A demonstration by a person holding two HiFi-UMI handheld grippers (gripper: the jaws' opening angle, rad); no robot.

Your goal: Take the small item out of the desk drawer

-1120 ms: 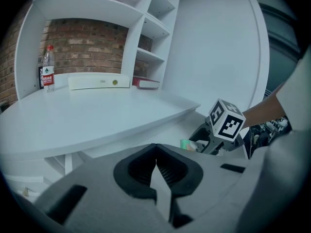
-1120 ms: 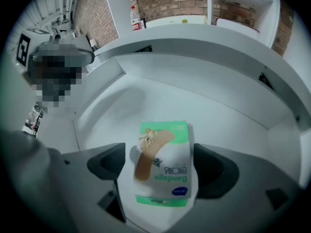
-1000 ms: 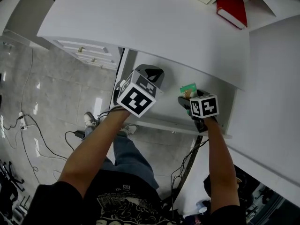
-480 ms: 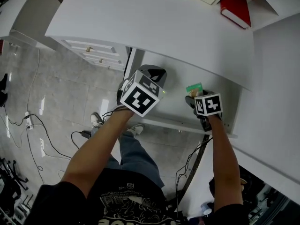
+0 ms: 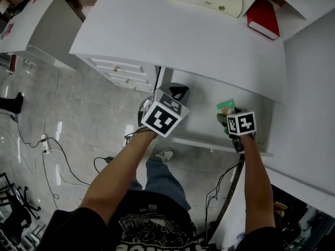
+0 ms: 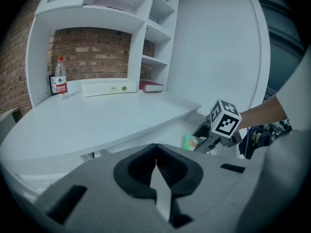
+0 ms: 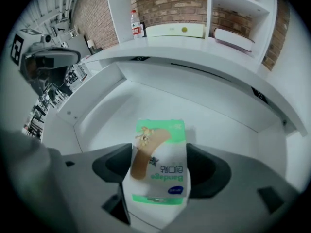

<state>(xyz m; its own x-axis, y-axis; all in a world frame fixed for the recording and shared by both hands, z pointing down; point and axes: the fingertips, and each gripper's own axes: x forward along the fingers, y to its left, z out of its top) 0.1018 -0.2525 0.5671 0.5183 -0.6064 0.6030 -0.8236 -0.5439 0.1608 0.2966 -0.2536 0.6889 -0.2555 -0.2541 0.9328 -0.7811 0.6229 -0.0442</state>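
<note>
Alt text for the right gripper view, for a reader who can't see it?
The right tool points down into an open white drawer; its jaws have just been closing on a green-and-white bandage box between them. Beyond, the desk top carries a bottle against a brick wall; the left tool shows at far left.

**Water bottle** (image 6: 60, 76): clear, red label, upright; far ahead of the left gripper (image 6: 156, 169), off to its left.

**Flat cream case** (image 6: 109, 88): lies ahead of the same tool, just right of the bottle.

**Red book** (image 6: 151, 86): lies flat at the case's right end.

**Brick wall** (image 6: 92, 52): behind all three.

**White shelf unit** (image 6: 146, 21): above and right of them.

**White cabinet with small knobs** (image 5: 118, 69): low, left of the tool.

**Tiled floor** (image 5: 78, 119): beneath, bearing a white plug block with cables (image 5: 46, 143), further left.
</note>
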